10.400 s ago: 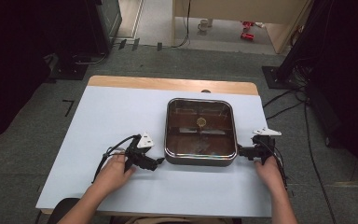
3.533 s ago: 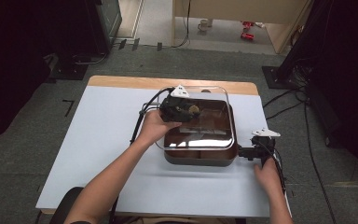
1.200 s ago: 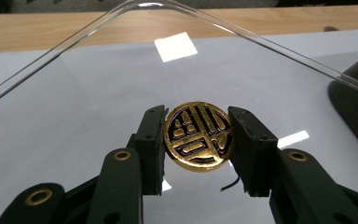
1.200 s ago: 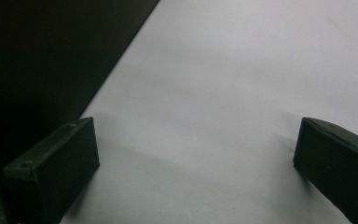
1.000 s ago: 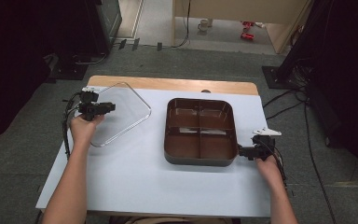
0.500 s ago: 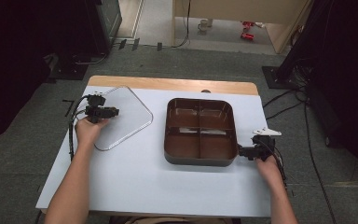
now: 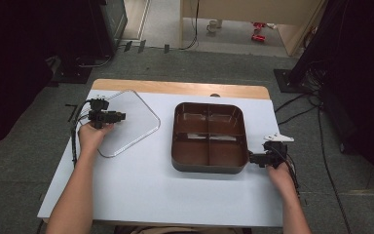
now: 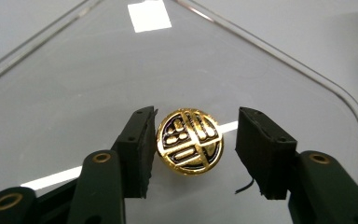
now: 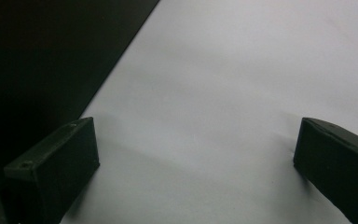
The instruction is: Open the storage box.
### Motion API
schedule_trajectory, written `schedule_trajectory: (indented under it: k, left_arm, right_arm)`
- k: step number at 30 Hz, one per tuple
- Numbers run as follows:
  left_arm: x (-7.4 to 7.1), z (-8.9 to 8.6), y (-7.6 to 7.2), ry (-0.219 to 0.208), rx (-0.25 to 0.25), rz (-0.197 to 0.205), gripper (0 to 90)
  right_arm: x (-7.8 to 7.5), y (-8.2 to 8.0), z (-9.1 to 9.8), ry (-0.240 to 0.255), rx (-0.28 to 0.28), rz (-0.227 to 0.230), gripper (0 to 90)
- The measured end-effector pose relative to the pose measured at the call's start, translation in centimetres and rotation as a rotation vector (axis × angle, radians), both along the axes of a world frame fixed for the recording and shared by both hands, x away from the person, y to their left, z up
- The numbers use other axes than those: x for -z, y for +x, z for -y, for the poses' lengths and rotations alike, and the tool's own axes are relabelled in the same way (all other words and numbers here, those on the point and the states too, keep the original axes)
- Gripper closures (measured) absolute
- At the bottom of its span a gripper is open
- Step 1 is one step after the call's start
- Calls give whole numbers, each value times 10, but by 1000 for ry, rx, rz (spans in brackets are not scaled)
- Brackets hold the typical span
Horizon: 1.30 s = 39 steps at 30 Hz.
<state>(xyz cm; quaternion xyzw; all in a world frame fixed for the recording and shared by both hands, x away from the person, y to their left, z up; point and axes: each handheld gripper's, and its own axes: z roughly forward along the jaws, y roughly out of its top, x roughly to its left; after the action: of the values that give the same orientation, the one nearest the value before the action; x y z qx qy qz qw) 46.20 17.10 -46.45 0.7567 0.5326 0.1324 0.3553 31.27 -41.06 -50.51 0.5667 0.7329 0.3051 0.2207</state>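
Lid (image 7: 126, 122) flat on table (image 7: 141, 190), 9 o'clock of tray (image 7: 209, 138). Left gripper (image 8: 193, 149) jaws just opened, knob (image 8: 189, 141) between, unpressed. Right gripper (image 9: 193, 163) jaws wide, empty.

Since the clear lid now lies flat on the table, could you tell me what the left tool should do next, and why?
Probably draw the left tool straight back off the knob. Its jaws have just been opening; a gap shows on one side, and the lid lies flat beside the tray.

Lid (image 7: 126, 122) left of tray (image 7: 209, 137)
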Motion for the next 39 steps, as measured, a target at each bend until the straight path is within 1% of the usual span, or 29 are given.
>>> schedule_trajectory:
  k: [3,4,5,7,9,12,13,15,17,21,23,24,25,26,29,30,33,36,37,38,39]
  left_arm:
    - [-10,2,-5,18,4,36,446]
    - [-10,2,-5,18,4,36,439]
    - [-15,3,-7,21,6,46,432]
    - [-23,3,-11,1,21,61,414]
    - [-28,5,-14,-35,33,69,393]
    - [-33,11,-17,-86,55,59,375]
    - [-34,13,-18,-90,59,57,368]
    - [-36,20,-23,-86,59,69,362]
    - [-37,26,-27,-71,72,87,354]
    - [-37,40,-34,-53,114,93,323]
    - [-37,47,-39,-43,138,108,317]
    - [-37,47,-39,-43,138,108,309]
    - [-36,51,-41,-37,155,116,309]
    - [-36,55,-44,-32,169,118,305]
    - [-34,66,-50,-44,207,113,295]
    - [-33,68,-52,-42,219,108,277]
    - [-30,75,-58,-35,244,112,273]
    - [-27,83,-64,-16,279,120,267]
    - [-27,83,-64,-16,279,120,267]
    - [-24,88,-67,5,302,123,267]
    - [-23,91,-69,12,313,120,266]
  right_arm:
    - [0,0,0,0,0,0,0]
    - [0,0,0,0,0,0,0]
    - [0,0,0,0,0,0,0]
    - [0,0,0,0,0,0,0]
    - [0,0,0,0,0,0,0]
    - [0,0,0,0,0,0,0]
    - [0,0,0,0,0,0,0]
    - [0,0,0,0,0,0,0]
    - [0,0,0,0,0,0,0]
    - [0,0,0,0,0,1,0]
    - [0,0,0,0,0,1,0]
    - [0,0,0,0,0,1,0]
    - [0,0,0,0,0,0,0]
    - [0,0,0,0,0,0,0]
    - [0,0,0,0,0,0,0]
    - [0,0,0,0,0,0,0]
    - [0,0,0,0,0,1,0]
    - [0,0,0,0,0,0,0]
    - [0,0,0,0,0,0,0]
    - [0,0,0,0,0,1,0]
    - [0,0,0,0,0,1,0]
